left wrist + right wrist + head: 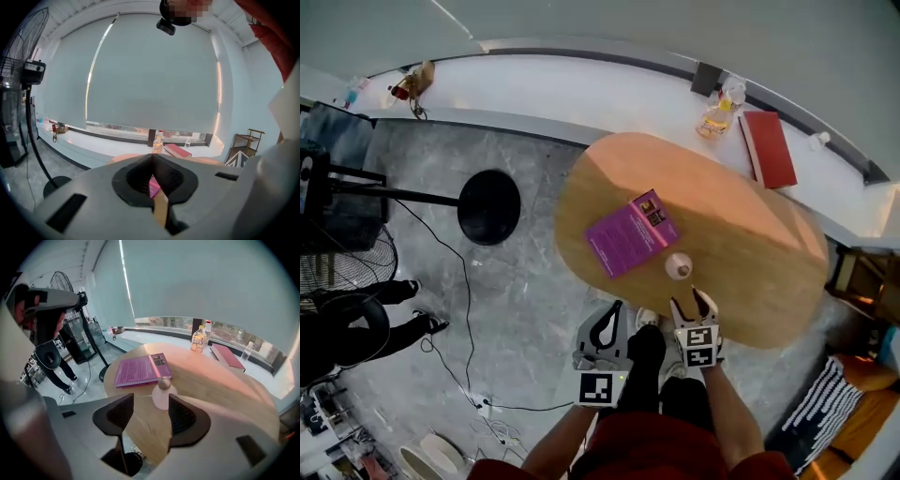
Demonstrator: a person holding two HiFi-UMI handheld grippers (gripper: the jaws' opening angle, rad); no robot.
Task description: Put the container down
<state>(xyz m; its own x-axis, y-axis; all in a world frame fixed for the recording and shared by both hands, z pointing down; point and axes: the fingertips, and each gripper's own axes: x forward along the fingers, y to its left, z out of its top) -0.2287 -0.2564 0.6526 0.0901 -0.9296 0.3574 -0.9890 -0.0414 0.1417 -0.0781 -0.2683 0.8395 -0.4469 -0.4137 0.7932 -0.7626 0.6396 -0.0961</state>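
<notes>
One oval wooden table (769, 281). One small container (679, 267) on it. Two books: one purple book (630, 234), one red book (768, 148). Two bottles on the sill (581, 89): one yellow-labelled bottle (717, 112), one clear bottle (247, 350). Two grippers: left gripper (614, 314), right gripper (692, 302). One standing fan (11, 61). One black round base (488, 207).

light: soft, even daylight from beyond table (741, 253) | glare: pinkish sheen on table | edges: fisheye bend, dark corners

Left gripper (152, 158) closed — right gripper (150, 404) agape
</notes>
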